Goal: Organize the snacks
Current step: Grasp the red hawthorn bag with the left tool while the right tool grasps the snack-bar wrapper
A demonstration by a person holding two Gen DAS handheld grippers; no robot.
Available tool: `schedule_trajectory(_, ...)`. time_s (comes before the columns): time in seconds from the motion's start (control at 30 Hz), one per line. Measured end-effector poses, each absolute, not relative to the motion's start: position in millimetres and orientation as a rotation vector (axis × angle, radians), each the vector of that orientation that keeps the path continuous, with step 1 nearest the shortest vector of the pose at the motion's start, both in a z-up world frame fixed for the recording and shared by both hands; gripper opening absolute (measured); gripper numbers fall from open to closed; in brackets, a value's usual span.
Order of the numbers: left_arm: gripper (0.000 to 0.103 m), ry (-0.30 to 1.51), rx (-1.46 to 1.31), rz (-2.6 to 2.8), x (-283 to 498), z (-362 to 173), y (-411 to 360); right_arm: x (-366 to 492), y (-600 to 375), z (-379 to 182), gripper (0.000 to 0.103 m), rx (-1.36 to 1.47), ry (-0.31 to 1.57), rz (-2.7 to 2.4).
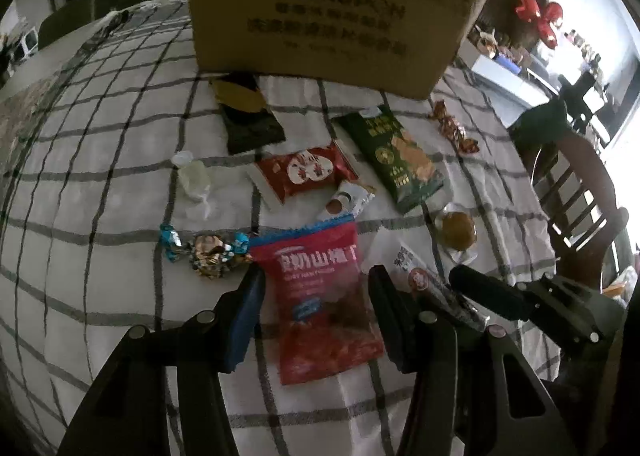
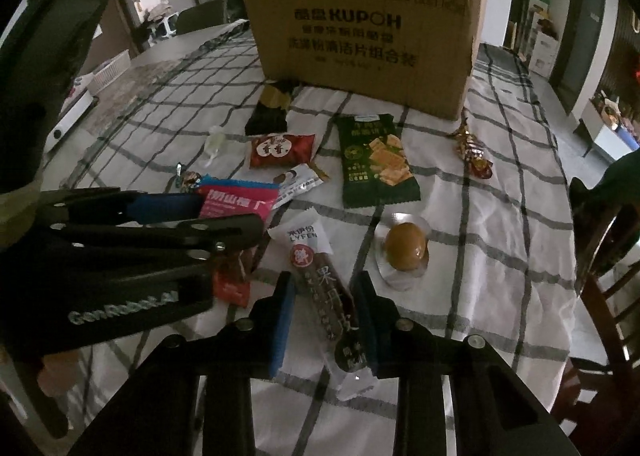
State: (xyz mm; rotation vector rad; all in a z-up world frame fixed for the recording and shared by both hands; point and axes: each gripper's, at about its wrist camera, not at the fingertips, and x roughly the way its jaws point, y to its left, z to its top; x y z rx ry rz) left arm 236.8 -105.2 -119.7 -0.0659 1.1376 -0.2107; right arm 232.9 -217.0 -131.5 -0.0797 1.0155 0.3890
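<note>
Snacks lie on a checked tablecloth (image 1: 100, 160) in front of a cardboard box (image 1: 320, 12), which also shows in the right wrist view (image 2: 360, 40). My left gripper (image 1: 316, 296) is open, its fingers on either side of a red hawthorn snack bag (image 1: 320, 296) that lies flat. My right gripper (image 2: 326, 296) is open, its fingers on either side of a long dark fruit-leather stick (image 2: 326, 296) in a clear wrapper. The left gripper appears in the right wrist view (image 2: 224, 216) over the red bag (image 2: 236, 204). The right gripper's finger shows in the left wrist view (image 1: 488, 292).
A green cracker bag (image 2: 374, 158), red pack (image 2: 280, 150), black-gold pack (image 2: 268, 112), small white sachet (image 2: 298, 180), packed egg (image 2: 404, 246), jelly cup (image 2: 214, 144) and wrapped candies (image 2: 472, 148) (image 1: 204, 250) lie around. Wooden chairs (image 2: 608, 256) stand at the right edge.
</note>
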Motion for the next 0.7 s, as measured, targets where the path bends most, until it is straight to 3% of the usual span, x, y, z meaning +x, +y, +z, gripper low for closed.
schedule_trajectory(0.7,0.034,1.106,-0.036,-0.243,227.8,-107.7,-101.9,228.4,-221.1,-120.4,0.022,-0.022,0.946,0.366)
